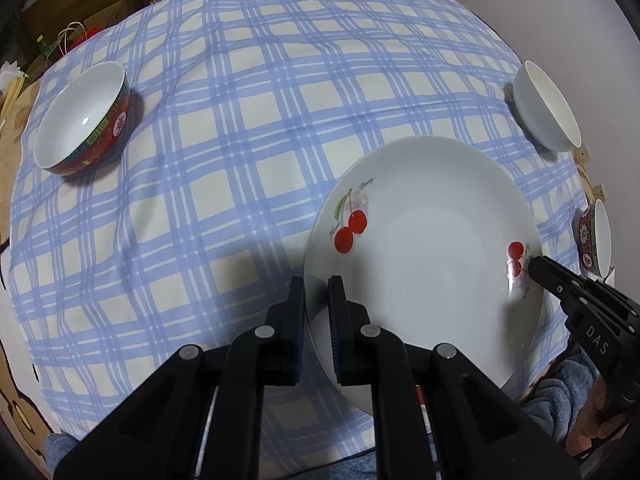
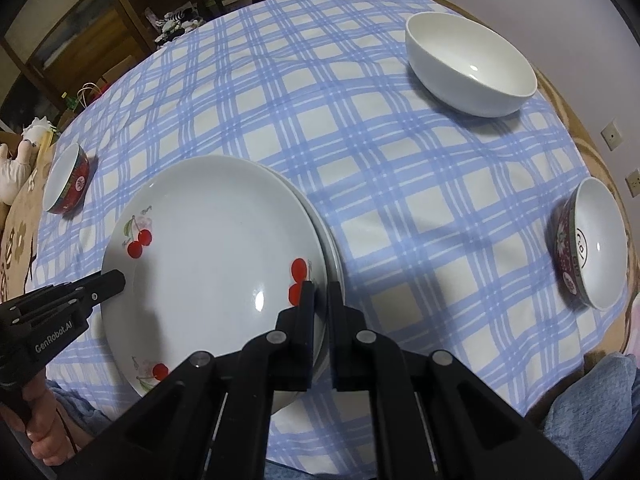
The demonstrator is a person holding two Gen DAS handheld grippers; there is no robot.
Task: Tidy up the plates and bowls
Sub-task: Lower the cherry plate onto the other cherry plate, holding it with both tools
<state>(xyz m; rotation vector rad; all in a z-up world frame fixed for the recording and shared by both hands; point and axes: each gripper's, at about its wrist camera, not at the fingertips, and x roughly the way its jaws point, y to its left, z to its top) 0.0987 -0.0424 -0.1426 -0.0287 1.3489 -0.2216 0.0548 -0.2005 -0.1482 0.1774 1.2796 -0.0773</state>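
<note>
The left tool (image 1: 316, 300) and right tool (image 2: 320, 304), marked "GenRobot.AI" and "DAS", each pinch opposite rims of the cherry-printed white plate (image 2: 208, 248), stacked on another near the worktop's (image 2: 360, 140) front edge.

White lettering "DAS" marks the right tongs (image 1: 534, 268); "GenRobot.AI" marks the left tongs (image 2: 118, 280). Faint script beside the cherry plate's (image 1: 424, 248) fruit appears to read "Cherry".
</note>
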